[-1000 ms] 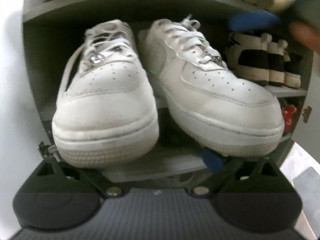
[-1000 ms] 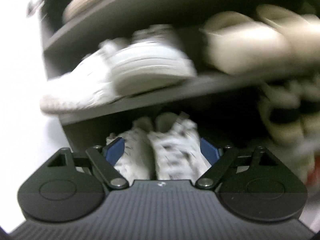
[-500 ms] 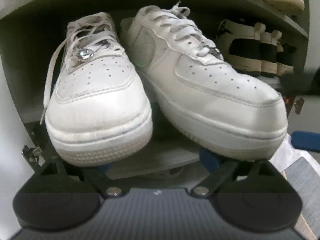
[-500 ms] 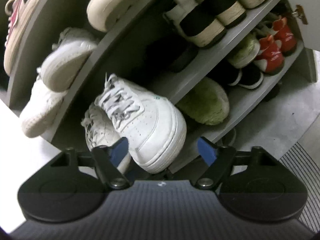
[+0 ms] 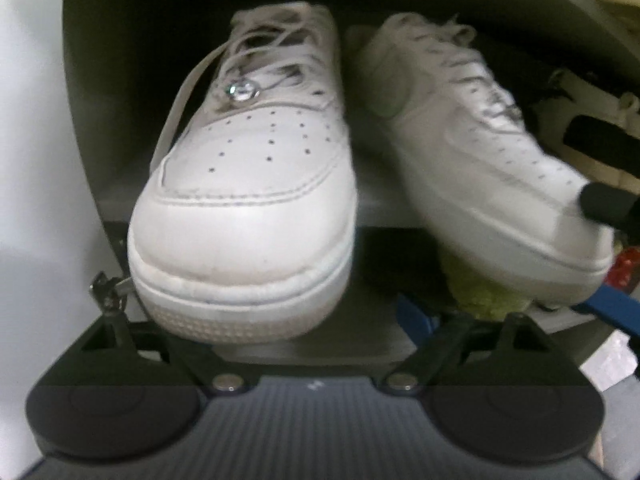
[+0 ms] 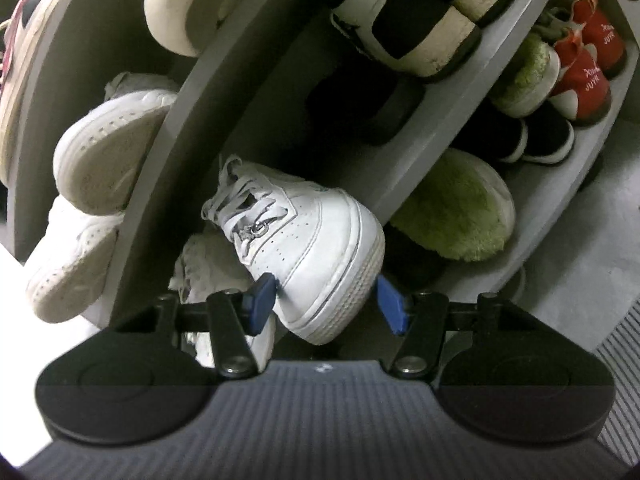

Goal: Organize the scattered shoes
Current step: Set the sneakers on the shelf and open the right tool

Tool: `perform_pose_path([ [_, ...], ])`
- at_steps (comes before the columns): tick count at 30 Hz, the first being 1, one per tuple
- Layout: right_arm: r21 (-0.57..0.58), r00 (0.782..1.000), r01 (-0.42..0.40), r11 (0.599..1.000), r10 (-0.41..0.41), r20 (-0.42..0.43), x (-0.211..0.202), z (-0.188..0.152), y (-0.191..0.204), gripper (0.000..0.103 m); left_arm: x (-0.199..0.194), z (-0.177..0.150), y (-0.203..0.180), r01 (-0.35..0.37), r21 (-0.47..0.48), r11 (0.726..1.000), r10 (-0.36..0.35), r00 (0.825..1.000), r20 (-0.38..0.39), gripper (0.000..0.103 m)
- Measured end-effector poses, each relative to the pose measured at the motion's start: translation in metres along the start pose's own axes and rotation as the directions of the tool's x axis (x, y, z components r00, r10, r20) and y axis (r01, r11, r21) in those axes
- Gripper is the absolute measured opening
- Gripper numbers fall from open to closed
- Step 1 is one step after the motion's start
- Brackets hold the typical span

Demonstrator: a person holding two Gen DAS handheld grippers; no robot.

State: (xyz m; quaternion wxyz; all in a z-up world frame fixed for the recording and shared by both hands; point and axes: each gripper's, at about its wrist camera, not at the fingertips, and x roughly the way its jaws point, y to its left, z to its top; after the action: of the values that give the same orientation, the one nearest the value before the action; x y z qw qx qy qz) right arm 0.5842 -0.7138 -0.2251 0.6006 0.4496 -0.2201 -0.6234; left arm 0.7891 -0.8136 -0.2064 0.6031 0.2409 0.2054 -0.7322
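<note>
1. In the left wrist view, the left gripper (image 5: 316,322) sits low in front of a grey shelf unit (image 5: 384,202). Its jaws stand wide apart, with one blue fingertip (image 5: 414,316) showing on its right side and the other hidden under a shoe's toe.
2. Straight ahead of it, the left white sneaker (image 5: 248,200) rests on the shelf, toe overhanging the edge toward the camera, a shiny stud on its laces.
3. Ahead and to that gripper's right is the right white sneaker (image 5: 488,168), blurred and tilted, with part of the other gripper at its toe.
4. The right wrist view alone shows the right gripper (image 6: 324,300) with its blue pads on either side of that sneaker's (image 6: 316,256) toe; the left pad touches the shoe, while contact at the right pad cannot be told, so the grip is uncertain.
5. Only this view shows the whole tilted shelf unit (image 6: 208,120): a green fuzzy slipper (image 6: 456,216) just right of the gripper, red shoes (image 6: 584,76) far up to the right, black-and-white shoes (image 6: 408,28) above, and more white sneakers (image 6: 104,148) to the upper left.
6. Pale grey floor (image 6: 580,264) lies to the gripper's right, with a ribbed mat (image 6: 624,360) at the edge.
</note>
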Motion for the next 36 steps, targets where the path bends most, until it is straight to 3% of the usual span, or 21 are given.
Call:
perform_pose_path([
  [3,-0.038,1.0,0.0,0.999,0.001,0.009,-0.003,-0.002,0.002,0.061,-0.01,-0.007,0.004,0.003,0.017,1.0,-0.003,1.0,0.006,0.093],
  [8,-0.243,0.999,0.052,0.969,-0.048,0.025,-0.015,0.002,0.018,0.061,-0.036,-0.024,0.014,0.047,0.048,0.998,-0.047,0.999,0.006,0.094],
  [12,-0.465,0.992,0.13,0.876,-0.11,0.069,-0.021,-0.006,0.046,0.061,-0.055,-0.028,0.02,0.017,0.055,0.998,-0.02,0.999,0.047,0.094],
  [15,-0.532,0.988,0.156,0.832,-0.133,0.082,-0.02,-0.017,0.058,0.059,-0.064,-0.016,0.02,-0.016,0.011,1.0,0.015,0.994,0.109,0.087],
  [19,-0.53,0.984,0.179,0.829,-0.153,0.094,-0.012,-0.027,0.066,0.038,-0.071,-0.009,0.032,-0.017,-0.013,1.0,0.018,0.993,0.12,0.076],
  [22,-0.539,0.978,0.206,0.817,-0.165,0.125,-0.009,-0.03,0.069,0.038,-0.069,-0.005,0.026,0.004,0.024,1.0,-0.007,0.993,0.119,0.062],
  [25,-0.538,0.979,0.201,0.819,-0.155,0.129,-0.008,-0.026,0.065,0.032,-0.069,-0.001,0.02,0.004,0.047,0.999,-0.009,0.994,0.107,0.061],
  [29,-0.519,0.98,0.193,0.832,-0.135,0.149,-0.006,-0.021,0.056,0.032,-0.069,0.005,0.012,0.002,0.067,0.998,-0.007,0.996,0.085,0.06],
  [33,-0.536,0.977,0.196,0.821,-0.117,0.179,0.001,-0.024,0.052,0.032,-0.069,0.01,0.005,0.0,0.087,0.996,-0.006,0.998,0.064,0.059],
  [36,-0.485,0.98,0.182,0.855,-0.12,0.156,-0.002,-0.017,0.05,0.032,-0.07,0.014,0.0,-0.001,0.102,0.995,-0.004,0.999,0.048,0.062],
])
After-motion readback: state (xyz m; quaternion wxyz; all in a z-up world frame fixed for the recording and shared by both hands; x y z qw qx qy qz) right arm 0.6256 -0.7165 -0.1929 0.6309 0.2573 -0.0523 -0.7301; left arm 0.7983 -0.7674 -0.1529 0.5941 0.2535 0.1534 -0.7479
